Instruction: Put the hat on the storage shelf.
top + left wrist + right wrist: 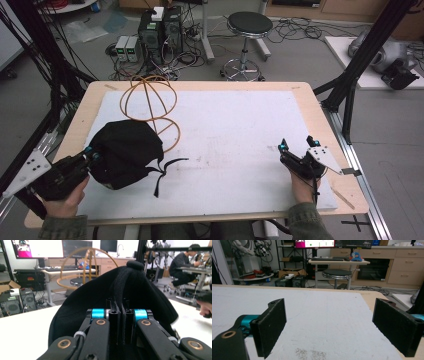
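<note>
High view: left gripper [91, 153], jaws clamped on the fabric edge of a black cap [127, 152], holds it near the left edge of the white mat [240, 135], just in front of a wooden hoop stand [150, 107]. Right gripper [297, 145], jaws spread wide with nothing between them, rests near the mat's right edge.

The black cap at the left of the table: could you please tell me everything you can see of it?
The black cap is soft, dark fabric with a rounded crown and a small button on top. A thin black strap trails from it onto the white mat. The left gripper is shut on its edge, fabric pinched between the jaws. It sits in front of the orange wire stand, overlapping the stand's lower ring.
</note>
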The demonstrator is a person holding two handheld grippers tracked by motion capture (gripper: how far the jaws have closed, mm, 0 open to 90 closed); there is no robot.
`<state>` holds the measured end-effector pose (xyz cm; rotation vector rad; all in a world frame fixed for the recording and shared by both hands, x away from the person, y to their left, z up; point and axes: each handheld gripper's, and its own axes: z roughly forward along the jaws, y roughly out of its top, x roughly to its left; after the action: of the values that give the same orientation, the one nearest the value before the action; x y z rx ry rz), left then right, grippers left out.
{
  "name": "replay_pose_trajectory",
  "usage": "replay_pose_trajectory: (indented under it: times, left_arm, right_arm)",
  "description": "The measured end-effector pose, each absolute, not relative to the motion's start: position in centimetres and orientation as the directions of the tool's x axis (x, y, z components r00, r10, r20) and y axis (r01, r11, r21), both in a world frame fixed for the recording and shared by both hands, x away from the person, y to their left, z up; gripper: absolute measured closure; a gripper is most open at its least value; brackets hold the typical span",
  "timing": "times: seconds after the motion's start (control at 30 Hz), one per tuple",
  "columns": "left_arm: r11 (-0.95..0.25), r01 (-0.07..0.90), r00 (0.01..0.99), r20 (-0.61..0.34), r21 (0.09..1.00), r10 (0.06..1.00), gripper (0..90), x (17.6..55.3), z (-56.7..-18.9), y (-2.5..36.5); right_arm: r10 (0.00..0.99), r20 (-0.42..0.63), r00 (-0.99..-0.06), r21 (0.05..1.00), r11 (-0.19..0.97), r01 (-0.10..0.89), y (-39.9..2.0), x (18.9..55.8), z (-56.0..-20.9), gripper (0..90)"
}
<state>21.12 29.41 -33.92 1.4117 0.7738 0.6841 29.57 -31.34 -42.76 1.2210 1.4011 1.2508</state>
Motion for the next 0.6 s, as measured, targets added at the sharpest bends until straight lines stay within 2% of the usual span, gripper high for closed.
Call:
replay_pose_trajectory:
  times: [0.4,0.6]
  left_arm:
    - [0.115,-0.046,0.583,-0.067,0.992,0.810,87.5,21.4,-30.4,30.7]
    - [0.159,-0.091,0.573,-0.079,0.983,0.815,87.5,23.3,-28.5,30.3]
  right_arm:
    - [0.990,0.007,-0.139,0.993,0.010,0.119,-31.3,29.6,-42.8,11.1]
    - [0.990,-0.001,-0.141,0.993,0.017,0.114,-31.2,29.7,-42.8,11.1]
